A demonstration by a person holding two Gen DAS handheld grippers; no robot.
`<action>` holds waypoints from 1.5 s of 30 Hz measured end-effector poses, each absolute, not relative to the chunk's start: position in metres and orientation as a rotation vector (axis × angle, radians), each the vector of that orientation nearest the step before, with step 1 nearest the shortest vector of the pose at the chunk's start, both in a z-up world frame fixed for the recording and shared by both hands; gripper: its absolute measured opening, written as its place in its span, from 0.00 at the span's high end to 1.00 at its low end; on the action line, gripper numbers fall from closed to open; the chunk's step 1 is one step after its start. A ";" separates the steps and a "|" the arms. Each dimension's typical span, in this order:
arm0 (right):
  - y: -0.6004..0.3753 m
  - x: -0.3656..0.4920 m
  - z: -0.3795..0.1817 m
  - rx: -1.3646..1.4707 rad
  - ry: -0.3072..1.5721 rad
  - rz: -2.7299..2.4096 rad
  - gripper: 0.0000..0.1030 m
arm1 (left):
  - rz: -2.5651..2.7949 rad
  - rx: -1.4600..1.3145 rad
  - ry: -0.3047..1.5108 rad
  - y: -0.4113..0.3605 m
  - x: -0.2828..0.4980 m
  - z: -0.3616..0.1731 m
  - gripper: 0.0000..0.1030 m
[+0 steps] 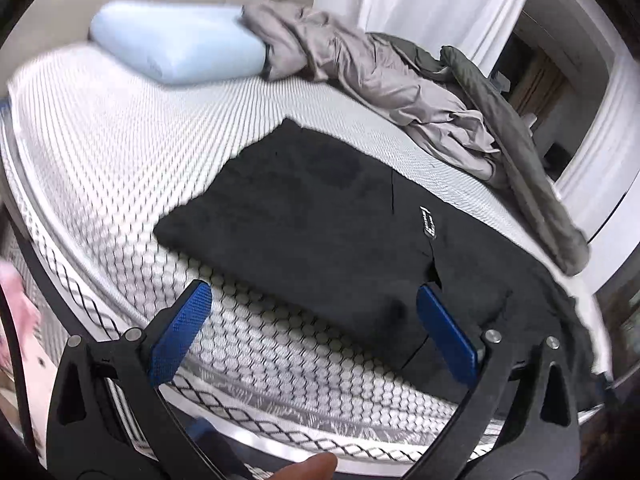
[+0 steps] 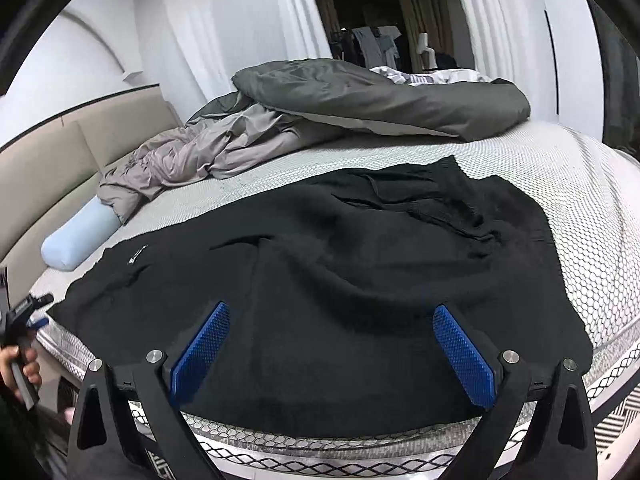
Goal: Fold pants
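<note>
Black pants (image 1: 320,216) lie spread flat on the bare mattress (image 1: 100,152), with a small white logo (image 1: 428,222) on them. In the right wrist view the pants (image 2: 340,280) cover the near part of the bed, waistband rumpled at the far right. My left gripper (image 1: 312,304) is open, hovering over the near bed edge at the pants' left end, nothing between its blue pads (image 1: 180,332). My right gripper (image 2: 332,320) is open just above the middle of the pants, holding nothing. The left gripper (image 2: 28,312) also shows at the left edge there, held by a hand.
A light blue pillow (image 1: 176,48) lies by the beige headboard (image 2: 48,168). A crumpled grey sheet (image 2: 192,156) and a dark grey duvet (image 2: 380,100) are heaped on the far side of the bed. White curtains (image 2: 224,40) and a dark doorway stand behind.
</note>
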State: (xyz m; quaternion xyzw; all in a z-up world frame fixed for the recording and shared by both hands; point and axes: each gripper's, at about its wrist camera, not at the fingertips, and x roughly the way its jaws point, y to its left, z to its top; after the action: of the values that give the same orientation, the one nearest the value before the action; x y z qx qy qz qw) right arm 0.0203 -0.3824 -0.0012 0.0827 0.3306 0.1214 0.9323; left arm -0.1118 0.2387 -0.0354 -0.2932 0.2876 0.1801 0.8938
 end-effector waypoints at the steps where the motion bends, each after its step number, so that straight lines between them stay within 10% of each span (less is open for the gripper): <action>1: -0.384 0.021 -0.001 0.175 0.676 0.246 0.00 | 0.357 -0.629 0.608 0.243 -0.115 -0.039 0.06; 6: -0.388 0.023 -0.004 0.212 0.685 0.252 0.00 | 0.280 -0.745 0.679 0.266 -0.099 -0.060 0.40; 11: -0.392 0.024 -0.004 0.202 0.675 0.233 0.00 | 0.379 -0.735 0.613 0.283 -0.090 -0.062 0.97; 40: -0.562 -0.003 -0.079 0.969 0.899 0.150 0.20 | 0.427 -0.663 0.603 0.280 -0.087 -0.051 0.98; 45: -0.562 0.019 -0.065 0.997 0.833 0.188 0.39 | 0.428 -0.667 0.600 0.280 -0.087 -0.051 0.98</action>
State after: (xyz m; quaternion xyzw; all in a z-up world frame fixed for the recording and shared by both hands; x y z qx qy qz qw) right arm 0.0190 -0.5620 -0.0648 0.4634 0.3873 0.0876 0.7922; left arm -0.0870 0.2803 -0.0510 -0.3201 0.2878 0.2051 0.8790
